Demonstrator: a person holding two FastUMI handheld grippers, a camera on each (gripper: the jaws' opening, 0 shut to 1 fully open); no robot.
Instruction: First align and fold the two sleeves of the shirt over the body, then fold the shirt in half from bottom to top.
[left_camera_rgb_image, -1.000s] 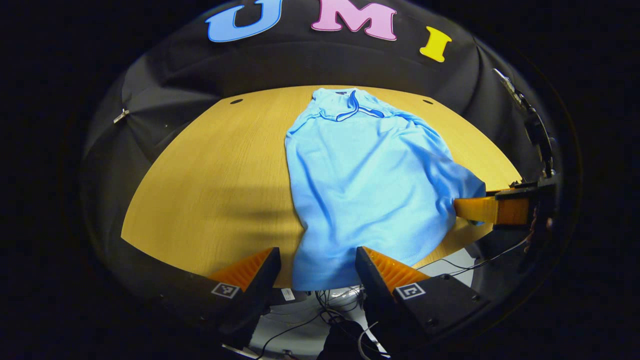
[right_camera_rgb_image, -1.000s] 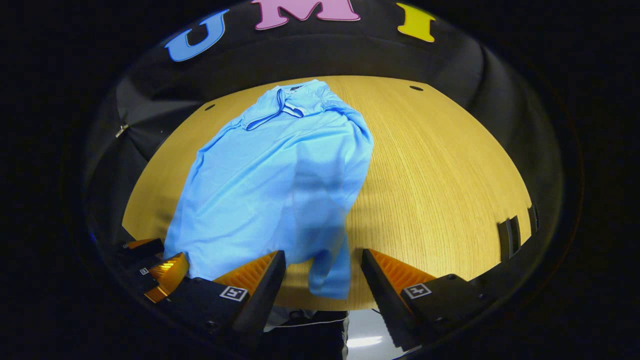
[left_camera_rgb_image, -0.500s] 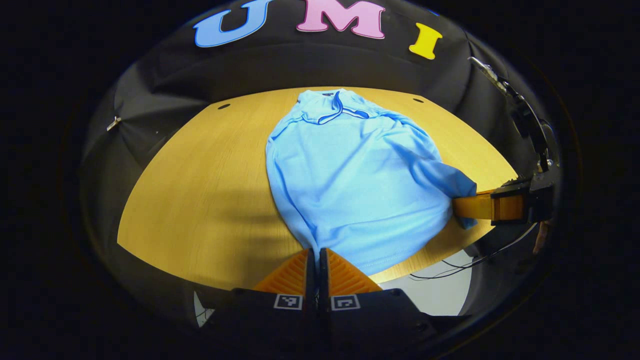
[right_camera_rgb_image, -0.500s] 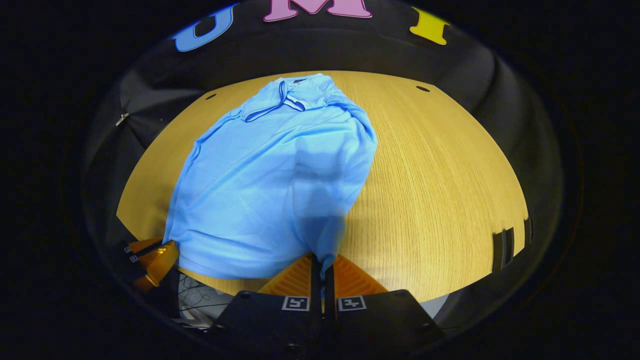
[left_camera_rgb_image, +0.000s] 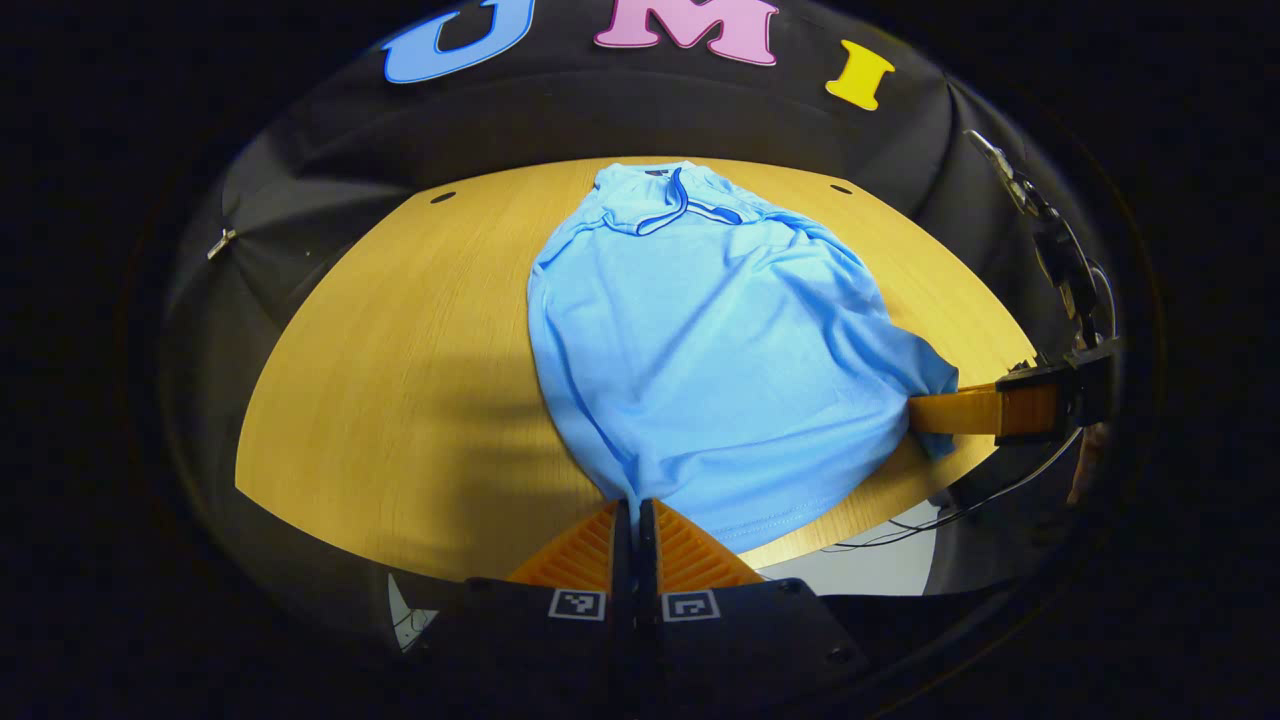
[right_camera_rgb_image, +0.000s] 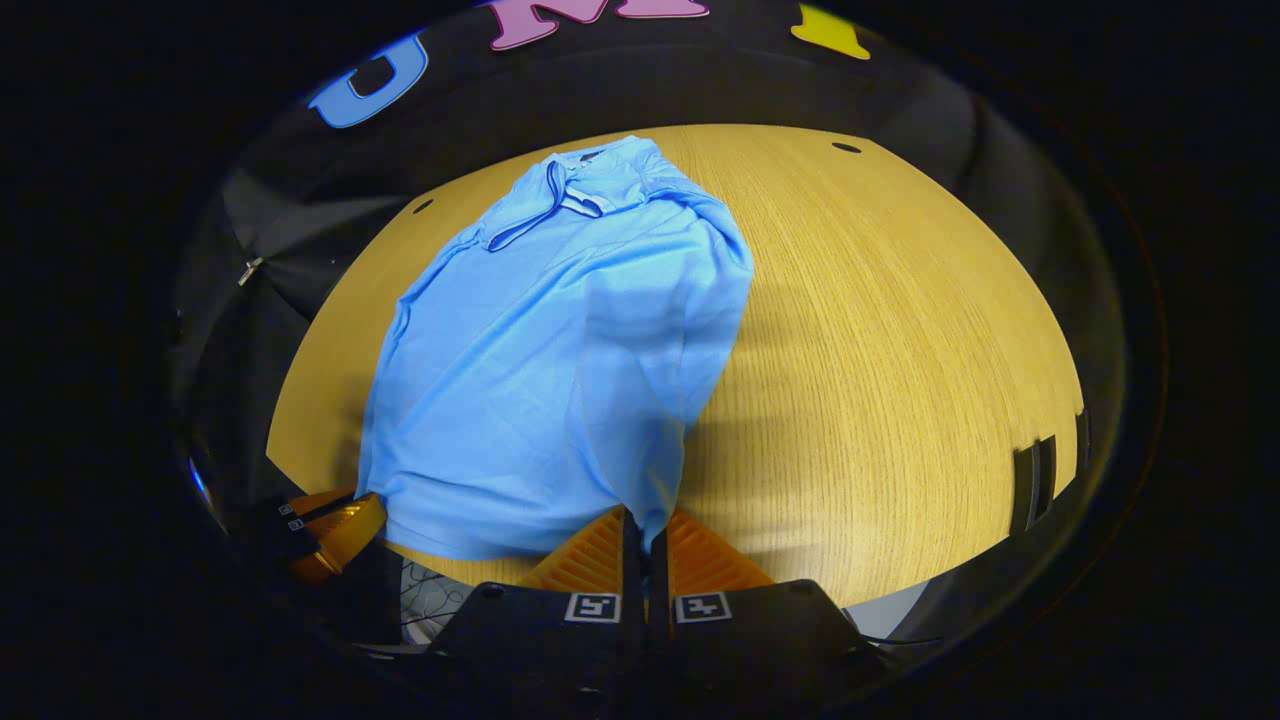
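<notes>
1. Black cloth is hanging behind a wooden table (left_camera_rgb_image: 400, 340), and we are looking across it from the near edge; two small dark holes are showing near its far edge in both views.

2. We are seeing the light blue shirt (left_camera_rgb_image: 700, 340) lying flat on the table, collar (left_camera_rgb_image: 665, 200) toward the far side and hem toward us; the sleeves are already lying folded in over the body, so the outline is reading as a long narrow shape.

3. Our left gripper (left_camera_rgb_image: 634, 515) is pinching the near left corner of the hem; its fingers are pressed together with only the cloth between them, right at the table's near edge.

4. Our right gripper (right_camera_rgb_image: 640, 520) is gripping the near right corner of the hem the same way, fingers squeezed tight on the fabric; the cloth is rising slightly into the grip there.

5. From the left gripper view we are also catching the right gripper (left_camera_rgb_image: 935, 412) out at the side, its fingers (left_camera_rgb_image: 950, 412) clamped on the shirt corner, with a cable (left_camera_rgb_image: 990, 500) trailing below it.

6. From the right gripper view we are getting the shirt (right_camera_rgb_image: 560, 350) at a slant and a broad bare stretch of table (right_camera_rgb_image: 880, 350) beside it; the left gripper (right_camera_rgb_image: 335, 520) is sitting low at the side by the hem's other corner.
</notes>
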